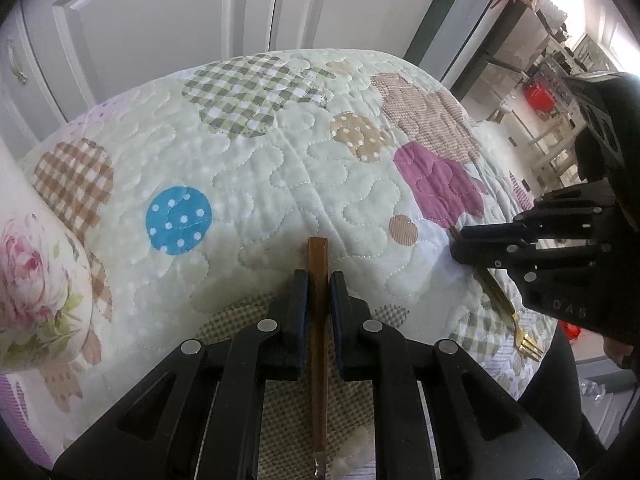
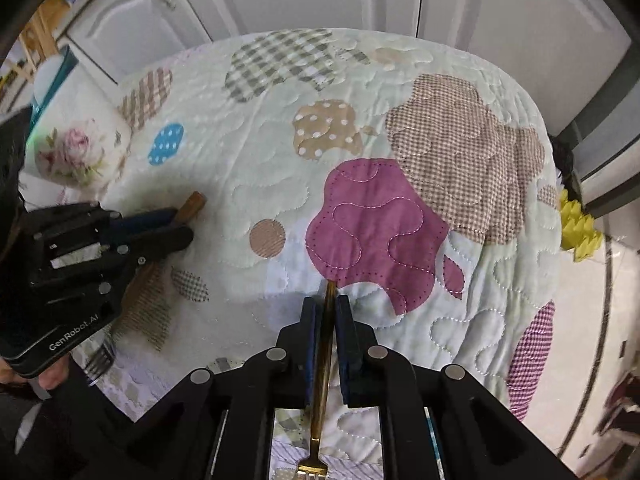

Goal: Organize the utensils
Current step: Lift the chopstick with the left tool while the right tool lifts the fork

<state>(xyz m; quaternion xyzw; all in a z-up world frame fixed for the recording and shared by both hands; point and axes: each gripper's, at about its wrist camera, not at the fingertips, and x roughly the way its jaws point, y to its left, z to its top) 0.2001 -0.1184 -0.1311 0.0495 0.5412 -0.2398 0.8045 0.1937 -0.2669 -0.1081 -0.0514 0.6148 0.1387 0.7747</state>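
My left gripper is shut on a wooden-handled fork; its brown handle sticks out ahead past the fingertips and its metal tines show under the gripper in the right wrist view. My right gripper is shut on a gold fork, handle forward, tines pointing back. In the left wrist view the right gripper holds the gold fork low over the quilt at the right. In the right wrist view the left gripper is at the left.
A patchwork quilt covers the round-looking table. A white floral container stands at the left edge, also in the right wrist view. White cabinet doors stand behind. A yellow object lies off the right edge.
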